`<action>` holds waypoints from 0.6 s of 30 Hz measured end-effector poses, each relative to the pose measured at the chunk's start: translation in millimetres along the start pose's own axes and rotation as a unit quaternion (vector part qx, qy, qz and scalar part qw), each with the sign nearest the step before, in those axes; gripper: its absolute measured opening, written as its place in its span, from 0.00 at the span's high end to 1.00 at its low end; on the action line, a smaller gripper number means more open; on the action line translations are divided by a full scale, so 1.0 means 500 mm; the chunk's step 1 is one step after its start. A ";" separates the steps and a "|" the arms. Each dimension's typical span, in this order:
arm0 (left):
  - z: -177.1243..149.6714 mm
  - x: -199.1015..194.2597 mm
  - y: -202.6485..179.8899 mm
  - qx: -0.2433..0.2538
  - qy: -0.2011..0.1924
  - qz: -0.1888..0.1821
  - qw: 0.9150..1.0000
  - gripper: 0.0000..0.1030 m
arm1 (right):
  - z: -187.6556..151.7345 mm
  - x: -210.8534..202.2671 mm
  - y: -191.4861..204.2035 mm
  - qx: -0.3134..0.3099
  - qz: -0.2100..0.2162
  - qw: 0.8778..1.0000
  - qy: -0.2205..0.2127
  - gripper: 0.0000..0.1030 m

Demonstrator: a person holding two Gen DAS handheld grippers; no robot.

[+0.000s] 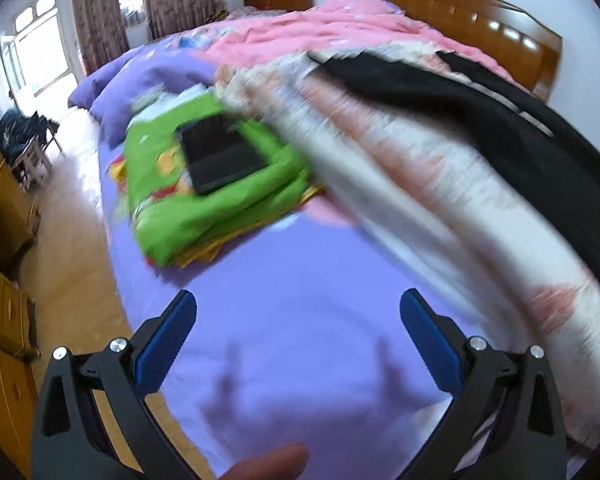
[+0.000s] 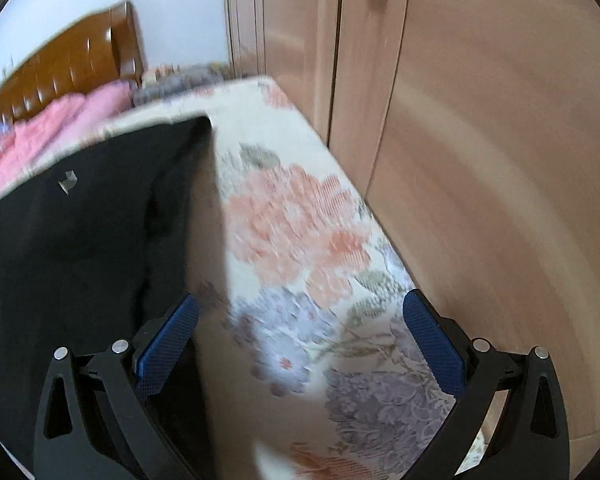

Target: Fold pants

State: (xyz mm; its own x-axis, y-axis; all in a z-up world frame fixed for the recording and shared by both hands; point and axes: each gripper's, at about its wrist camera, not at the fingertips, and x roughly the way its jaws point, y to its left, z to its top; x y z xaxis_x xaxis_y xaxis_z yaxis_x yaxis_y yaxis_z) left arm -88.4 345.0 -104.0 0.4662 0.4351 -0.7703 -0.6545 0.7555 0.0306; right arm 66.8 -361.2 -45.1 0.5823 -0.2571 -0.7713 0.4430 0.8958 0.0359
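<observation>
Black pants [image 1: 500, 120] lie on a floral blanket [image 1: 420, 184] at the right of the left wrist view, blurred by motion. My left gripper [image 1: 298, 312] is open and empty above the purple sheet [image 1: 292, 280], left of the pants. In the right wrist view the black pants [image 2: 80, 240] lie spread on the floral blanket [image 2: 300, 220]. My right gripper [image 2: 300, 316] is open and empty, its left finger [image 2: 168, 340] over the pants' edge, its right finger [image 2: 432, 340] over the blanket.
A green folded cloth [image 1: 220, 200] with a black folded item [image 1: 220, 152] on it lies on the bed. A pink quilt [image 1: 320, 32] and wooden headboard [image 1: 480, 16] are beyond. A wooden wardrobe [image 2: 480, 140] stands close to the bed's right edge. Wooden drawers [image 1: 0, 280] stand left.
</observation>
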 end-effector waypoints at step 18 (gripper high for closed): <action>0.345 -0.116 -0.992 0.437 0.056 -0.266 0.858 0.01 | 0.353 0.247 0.392 -0.239 0.216 0.942 0.097 0.04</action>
State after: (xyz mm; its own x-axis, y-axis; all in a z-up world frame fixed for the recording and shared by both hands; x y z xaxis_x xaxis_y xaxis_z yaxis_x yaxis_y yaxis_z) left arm 312.0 29.4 35.4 0.4678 -0.0980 -0.8784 0.3514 0.9325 0.0831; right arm 345.9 -281.6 -21.1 0.4822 0.1975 -0.8535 -0.1898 0.9747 0.1183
